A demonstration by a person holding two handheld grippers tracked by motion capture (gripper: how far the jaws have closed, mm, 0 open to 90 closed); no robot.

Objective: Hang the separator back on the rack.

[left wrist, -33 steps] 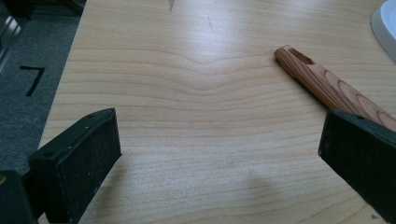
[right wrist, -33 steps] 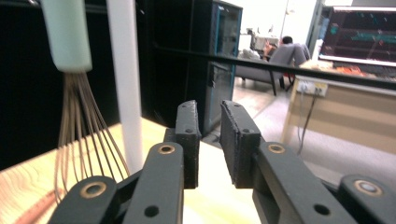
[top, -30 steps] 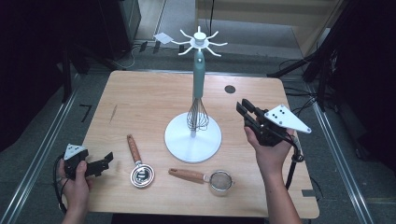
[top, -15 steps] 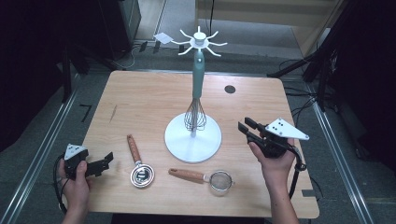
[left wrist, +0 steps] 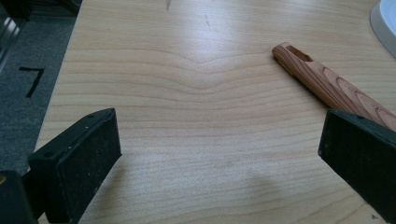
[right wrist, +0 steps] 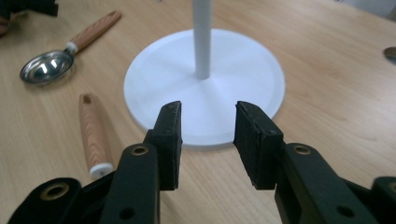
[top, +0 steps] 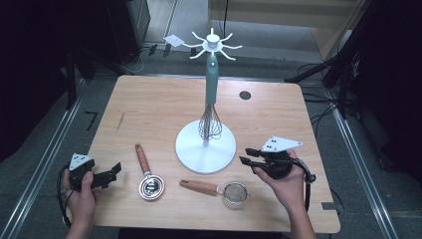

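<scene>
Strainer [top: 234, 192] lies on the tabletop [top: 149, 109] just left of the right gripper [top: 249, 156], its wooden handle running further left, so this hand is nearer; its empty jaws have just been opening, while the left gripper [top: 115, 172] waits wide open.

Wooden table [top: 149, 104], light grain. On it: white stand [top: 205, 147], measuring spoon [top: 151, 185], small strainer [top: 234, 191], both wooden-handled.

left hand-held gripper [top: 112, 174] wide open, right hand-held gripper [top: 245, 155] opening, empty
</scene>
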